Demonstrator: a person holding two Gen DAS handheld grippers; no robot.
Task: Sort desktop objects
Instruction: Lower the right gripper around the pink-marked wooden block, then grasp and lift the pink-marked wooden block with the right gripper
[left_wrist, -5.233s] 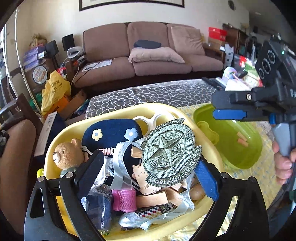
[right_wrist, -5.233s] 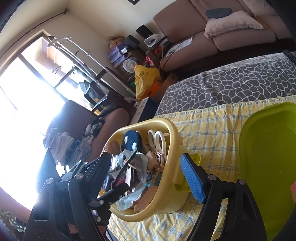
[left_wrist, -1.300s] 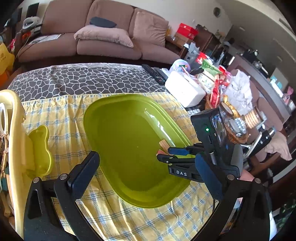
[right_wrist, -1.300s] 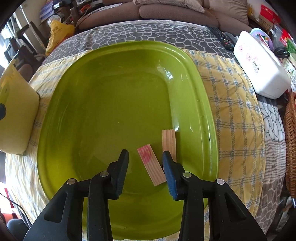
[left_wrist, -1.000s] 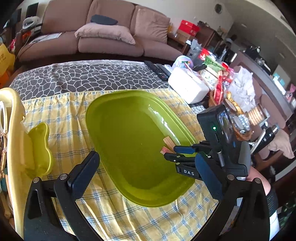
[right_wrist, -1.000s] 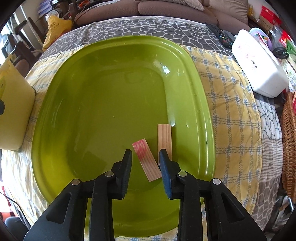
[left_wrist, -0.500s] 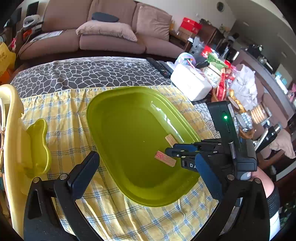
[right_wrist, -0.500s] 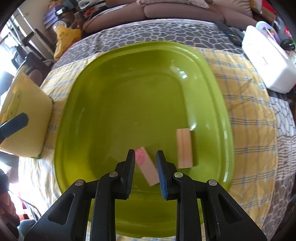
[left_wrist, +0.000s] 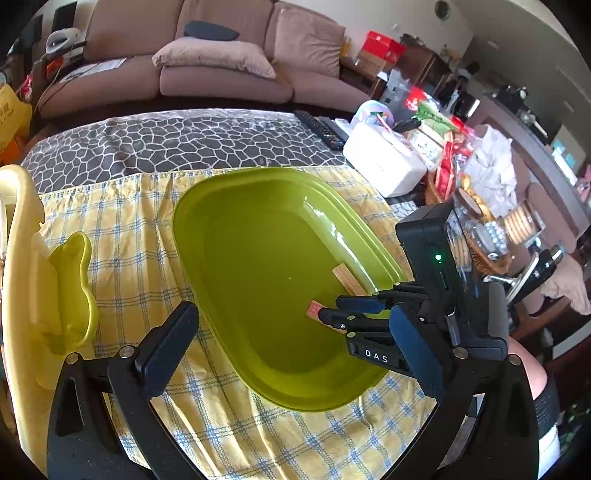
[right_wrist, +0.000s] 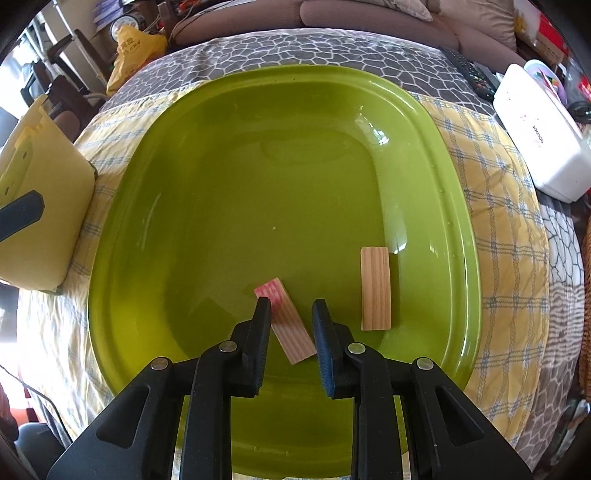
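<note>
A: Where our right claw (right_wrist: 288, 314) reaches into the green tub (right_wrist: 155, 122), its jaws stand narrow on either side of the pink-ended wooden block (right_wrist: 284, 325); whether the pads press on it, we cannot tell.

B: We judge the block light, stiff and smooth. Hold it across its long sides, near the middle.

A: A second, plain block (right_wrist: 375, 288) lies flat just beside it. Our left claw (left_wrist: 288, 343) hangs wide open, empty, above the checked cloth (left_wrist: 122, 221).

Left wrist view looks slantwise across the green tray (left_wrist: 258, 236) toward the sofa (left_wrist: 192, 55); right wrist view looks steeply down, close over the same tray (right_wrist: 258, 166)
</note>
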